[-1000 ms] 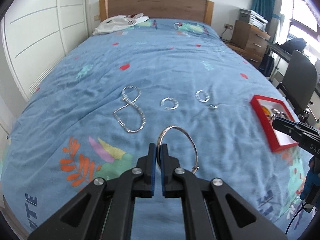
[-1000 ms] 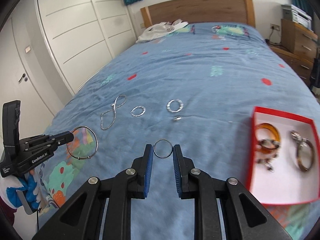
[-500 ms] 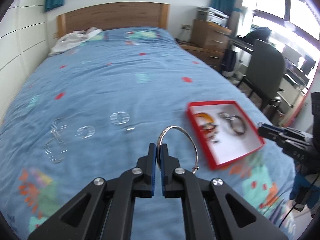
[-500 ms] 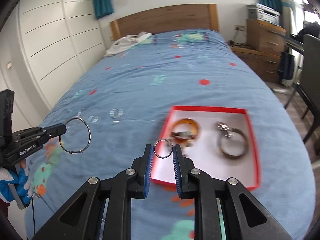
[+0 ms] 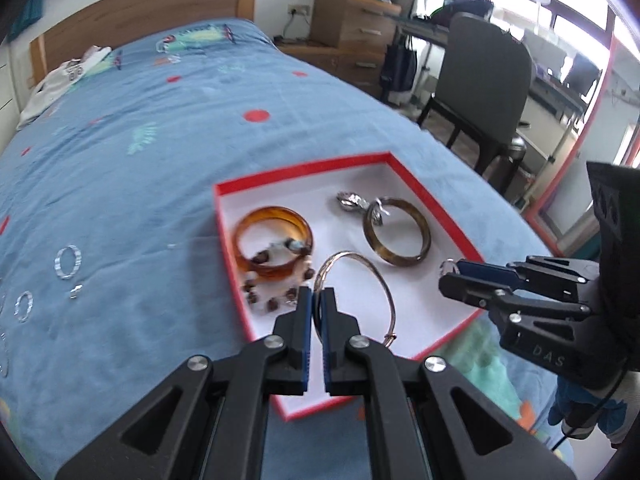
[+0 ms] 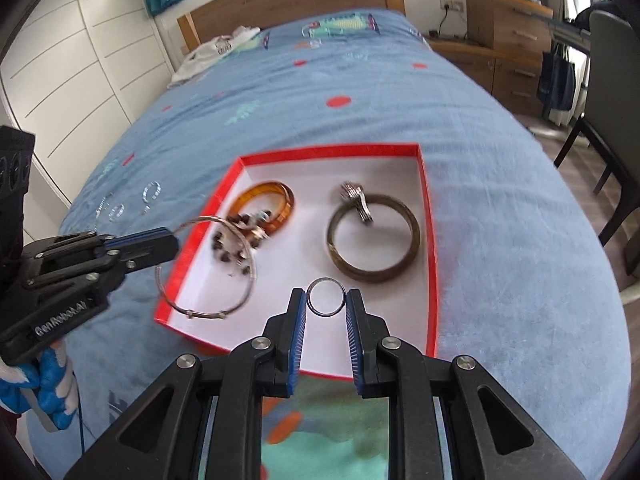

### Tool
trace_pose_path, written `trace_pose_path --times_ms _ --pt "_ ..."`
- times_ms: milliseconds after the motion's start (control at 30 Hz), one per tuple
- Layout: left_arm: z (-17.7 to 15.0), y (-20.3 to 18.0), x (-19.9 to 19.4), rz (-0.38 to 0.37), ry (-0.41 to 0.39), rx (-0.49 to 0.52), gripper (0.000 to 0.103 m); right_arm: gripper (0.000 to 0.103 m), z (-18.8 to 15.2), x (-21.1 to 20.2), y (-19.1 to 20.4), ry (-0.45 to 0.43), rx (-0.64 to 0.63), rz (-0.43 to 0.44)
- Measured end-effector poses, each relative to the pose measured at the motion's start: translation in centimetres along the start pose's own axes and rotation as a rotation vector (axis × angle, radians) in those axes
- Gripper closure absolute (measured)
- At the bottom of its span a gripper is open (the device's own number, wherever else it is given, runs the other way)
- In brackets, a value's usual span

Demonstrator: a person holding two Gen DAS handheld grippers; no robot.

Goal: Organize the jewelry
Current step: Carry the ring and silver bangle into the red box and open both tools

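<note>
Left gripper is pinching a thin silver wire bangle above the red-rimmed white tray. Right gripper is clamping a small silver ring over the tray's near edge.

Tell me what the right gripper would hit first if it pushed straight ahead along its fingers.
Probably the white floor of the red box, just ahead of the small ring that the right gripper holds. Beyond that lies the dark bangle. Depth is unclear, so the height above the box is uncertain.
</note>
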State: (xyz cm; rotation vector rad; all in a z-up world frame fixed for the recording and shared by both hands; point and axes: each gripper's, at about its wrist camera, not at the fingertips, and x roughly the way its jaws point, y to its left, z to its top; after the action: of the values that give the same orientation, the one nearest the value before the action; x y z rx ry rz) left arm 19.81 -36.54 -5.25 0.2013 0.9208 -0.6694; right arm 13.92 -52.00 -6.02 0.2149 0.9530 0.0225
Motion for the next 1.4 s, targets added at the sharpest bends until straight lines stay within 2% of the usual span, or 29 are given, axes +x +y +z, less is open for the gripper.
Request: trace_pose_path --times_ms 300,500,767,867,967,1100,1267,1400 --pt "-0.4 0.0 4.4 0.059 0.075 0.007 0.099 0.083 0.1 3.0 -1.0 0.088 -0.046 -0.026" --pt "-1.1 0.4 5.6 0.087 0.105 0.009 0.099 0.083 -0.2 3.9 -0.9 0.133 -0.086 -0.058" --pt "-1.0 0.7 5.6 0.071 0.114 -0.016 0.098 0.082 -0.2 3.9 -0.7 0.151 -0.092 -0.068" --pt "-1.0 0.9 5.1 0.054 0.103 -0.027 0.097 0.081 -0.1 3.9 -0.6 0.156 -0.086 -0.072" --pt "-0.9 0.9 4.3 0.035 0.092 -0.031 0.092 0.077 -0.1 3.8 -0.5 0.156 -0.083 -0.080" --pt "-0.9 1.1 2.5 0.017 0.064 -0.044 0.089 0.076 -0.2 2.9 -0.3 0.145 -0.073 -0.089" --pt "-1.1 1.7 -0.5 0.031 0.022 -0.067 0.076 0.075 -0.1 0.6 0.3 0.103 -0.055 -0.097" --pt "-1.8 2.8 -3.5 0.051 -0.007 -0.090 0.073 0.067 -0.1 -1.5 1.0 0.066 -0.034 -0.104"
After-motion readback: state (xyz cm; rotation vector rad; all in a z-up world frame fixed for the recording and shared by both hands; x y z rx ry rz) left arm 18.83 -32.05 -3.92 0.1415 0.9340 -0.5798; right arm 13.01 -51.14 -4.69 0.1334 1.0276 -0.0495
